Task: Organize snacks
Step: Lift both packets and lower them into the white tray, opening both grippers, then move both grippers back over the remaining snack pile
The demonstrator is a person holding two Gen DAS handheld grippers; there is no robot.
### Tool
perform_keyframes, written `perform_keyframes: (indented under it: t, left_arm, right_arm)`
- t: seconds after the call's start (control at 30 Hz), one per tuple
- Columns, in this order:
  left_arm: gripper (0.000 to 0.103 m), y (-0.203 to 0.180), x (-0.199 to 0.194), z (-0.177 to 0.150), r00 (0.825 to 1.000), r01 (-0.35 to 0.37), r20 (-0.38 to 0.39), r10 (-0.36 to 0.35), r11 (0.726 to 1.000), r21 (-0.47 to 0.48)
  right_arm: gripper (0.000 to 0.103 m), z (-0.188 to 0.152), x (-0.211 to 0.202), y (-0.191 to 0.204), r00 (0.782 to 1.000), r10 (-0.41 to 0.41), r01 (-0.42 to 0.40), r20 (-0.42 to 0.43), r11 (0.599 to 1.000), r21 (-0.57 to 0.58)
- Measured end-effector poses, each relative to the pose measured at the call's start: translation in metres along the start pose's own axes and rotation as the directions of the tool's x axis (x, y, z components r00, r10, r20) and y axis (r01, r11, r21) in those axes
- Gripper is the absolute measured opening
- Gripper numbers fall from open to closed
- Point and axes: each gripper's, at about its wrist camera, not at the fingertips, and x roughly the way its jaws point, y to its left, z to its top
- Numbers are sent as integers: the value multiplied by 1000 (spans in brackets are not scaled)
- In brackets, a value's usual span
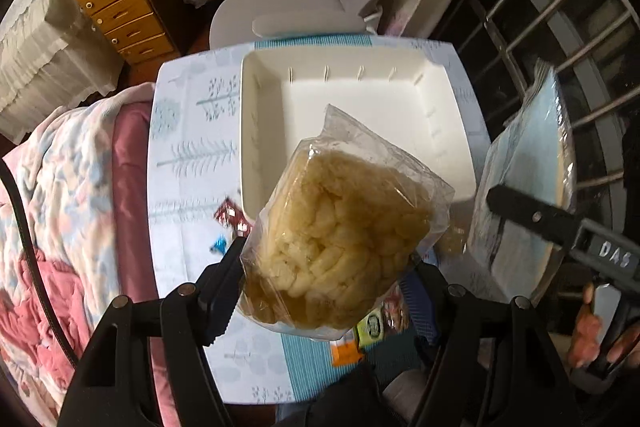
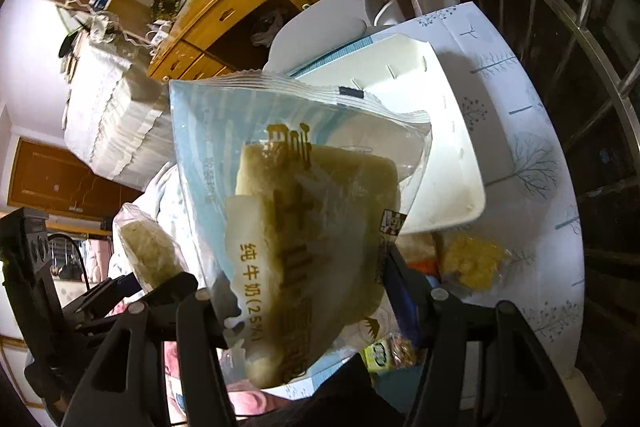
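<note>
The left gripper [image 1: 328,267] has its fingers clamped on a clear plastic bag of pale puffed-rice snack [image 1: 344,243], held above the tree-patterned surface [image 1: 188,155] — just near of the empty white rectangular tray [image 1: 360,115]. The right gripper [image 2: 304,291] grips a pale blue printed bag of thick cream-coloured slices [image 2: 296,211], fingers closed on it — small wrapped snacks [image 2: 472,263] lie below.

Right gripper [image 2: 304,291] — jaws clamping blue-white snack bag [image 2: 296,163] above white tray [image 2: 452,163].

We see glossy clear plastic bags [image 1: 344,247] [image 2: 304,211], a smooth matt white plastic tray [image 1: 360,99], a varnished wooden desk [image 1: 132,3] and matt black grippers [image 1: 320,283].
</note>
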Motion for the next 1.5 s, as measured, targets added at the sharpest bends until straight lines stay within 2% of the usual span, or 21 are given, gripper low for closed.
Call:
perform_keyframes:
  t: [0.2,0.4,0.47,0.5,0.53,0.6,0.73,1.07,1.23,1.5]
  left_arm:
    - [70,18,23,37,999,40,13,-40,999,-15]
    - [71,31,46,59,999,40,17,-39,999,-34]
    - [76,34,50,63,999,42,21,-41,998,-41]
    - [85,34,51,63,999,39,22,-38,998,-44]
    - [87,35,51,64,999,43,26,-42,998,-48]
    - [88,36,49,63,998,63,35,-61,996,-57]
    - [90,34,44,58,997,50,55,-46,996,-79]
    - [90,22,24,18,994,63,98,-48,986,-156]
    - [90,16,17,-20,992,64,117,-40,976,-206]
    - [90,9,17,-90,992,47,129,-5,945,-322]
  right_arm:
    - [60,24,22,17,1000,-31,31,0,999,20]
    - [63,39,38,27,998,-63,63,0,998,20]
    - [66,42,41,27,998,-64,64,-9,998,28]
    - [73,42,43,25,998,-61,61,-14,998,35]
    - [83,43,44,23,998,-58,59,-20,997,41]
    - [92,43,42,21,998,-60,60,-17,997,44]
    - [93,41,31,17,998,-58,58,-1,998,40]
    - [93,17,8,-3,999,-27,28,-21,999,33]
    - [93,0,4,-17,998,-19,20,-56,1000,18]
    - [93,-26,3,-34,994,-27,25,-110,999,-21]
